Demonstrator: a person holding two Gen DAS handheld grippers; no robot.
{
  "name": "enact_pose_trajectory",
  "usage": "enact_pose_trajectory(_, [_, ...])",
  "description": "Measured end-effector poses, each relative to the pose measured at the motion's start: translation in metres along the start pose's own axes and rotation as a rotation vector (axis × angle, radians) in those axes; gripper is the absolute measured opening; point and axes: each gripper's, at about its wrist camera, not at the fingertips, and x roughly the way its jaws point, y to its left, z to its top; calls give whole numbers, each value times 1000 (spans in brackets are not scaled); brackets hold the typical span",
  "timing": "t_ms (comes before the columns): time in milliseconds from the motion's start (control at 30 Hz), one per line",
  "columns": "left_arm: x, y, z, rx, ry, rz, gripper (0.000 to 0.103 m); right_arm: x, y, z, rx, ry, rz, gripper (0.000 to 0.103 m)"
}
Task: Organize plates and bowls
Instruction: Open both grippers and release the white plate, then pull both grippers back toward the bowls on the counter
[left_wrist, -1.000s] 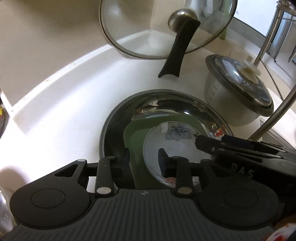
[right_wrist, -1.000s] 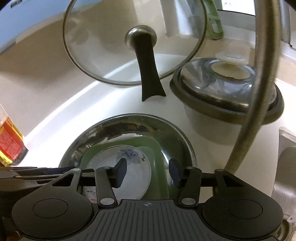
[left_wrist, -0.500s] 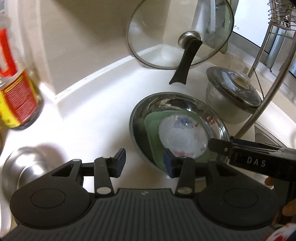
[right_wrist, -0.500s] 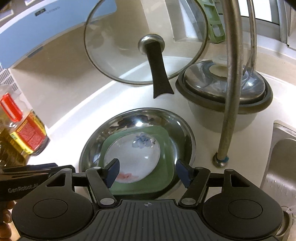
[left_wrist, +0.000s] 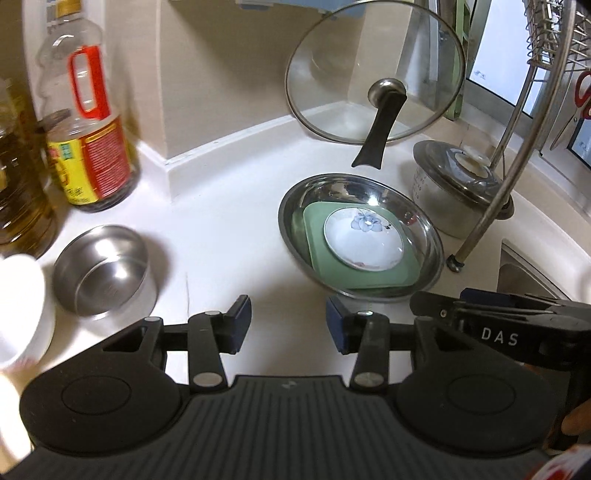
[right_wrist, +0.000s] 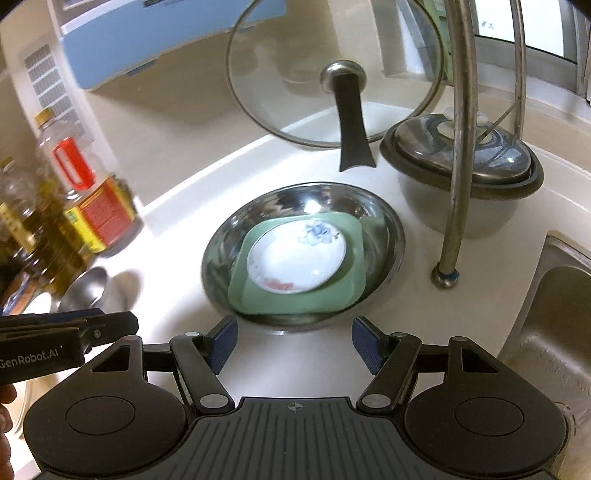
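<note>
Plates sit nested in the steel basin (right_wrist: 384, 236); steel bowl (left_wrist: 103, 269) waits apart. Left gripper (left_wrist: 288, 323) and right gripper (right_wrist: 293, 341) are both released, empty.

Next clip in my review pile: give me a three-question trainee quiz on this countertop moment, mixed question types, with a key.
1. True or false: the white floral plate lies directly on the bare metal of the steel basin.
2. Multiple choice: what leans against the wall behind the basin? A) a cutting board B) a glass lid C) a frying pan
3. Fill in: nothing is between the jaws of the left gripper or the right gripper; both are ____.

Key
1. False: it sits on the green square plate, which sits in the basin.
2. B
3. open
</note>
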Motion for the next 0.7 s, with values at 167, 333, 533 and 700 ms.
enact_pose_trajectory(167, [-29, -6, -20, -42, -31, 46, 42, -18, 5, -13, -30, 0, 38, 70])
enact_pose_trajectory(333, [-61, -7, -46, -98, -59, 105, 42, -35, 11, -27, -62, 7, 107, 71])
enact_pose_trajectory(533, [-96, -5, -76, -171, -81, 186, 42, -52, 22, -43, -121, 20, 204, 72])
enact_pose_trajectory(700, [-119, -1, -97, -225, -88, 246, 42, -62, 33, -57, -174, 38, 278, 72])
